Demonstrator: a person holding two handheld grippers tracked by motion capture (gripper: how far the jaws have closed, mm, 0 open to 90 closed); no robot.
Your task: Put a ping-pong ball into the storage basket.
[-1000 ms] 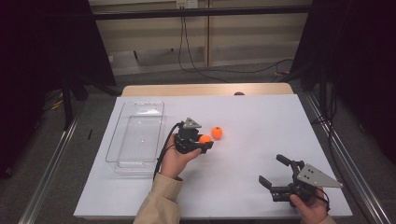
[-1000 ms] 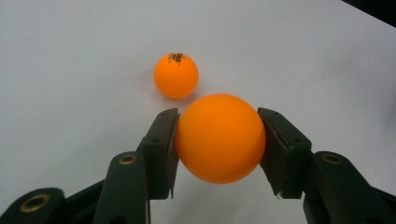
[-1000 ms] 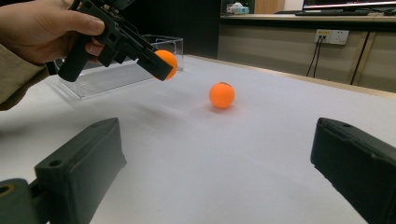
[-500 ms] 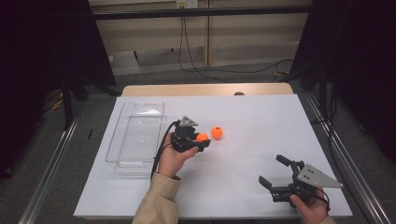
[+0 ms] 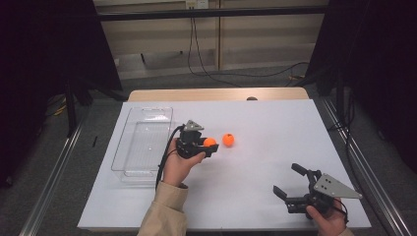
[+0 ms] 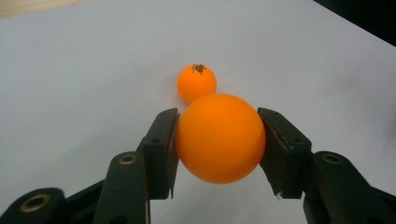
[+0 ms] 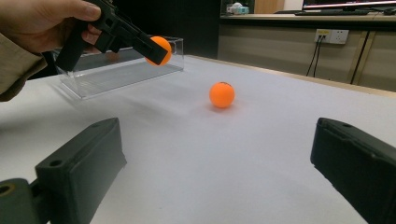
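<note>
Left gripper (image 5: pixel 209 146): black body, two flat black jaws with brass-coloured rivets at the joints, small grey plate on top, black cable looping from its rear. Right gripper (image 5: pixel 286 183): black, blocky jaws with a screw hole in one pad, grey three-cornered plate with dark screws on top. Person: beige sleeve (image 5: pixel 164 214) with a folded cuff on the left arm.
</note>
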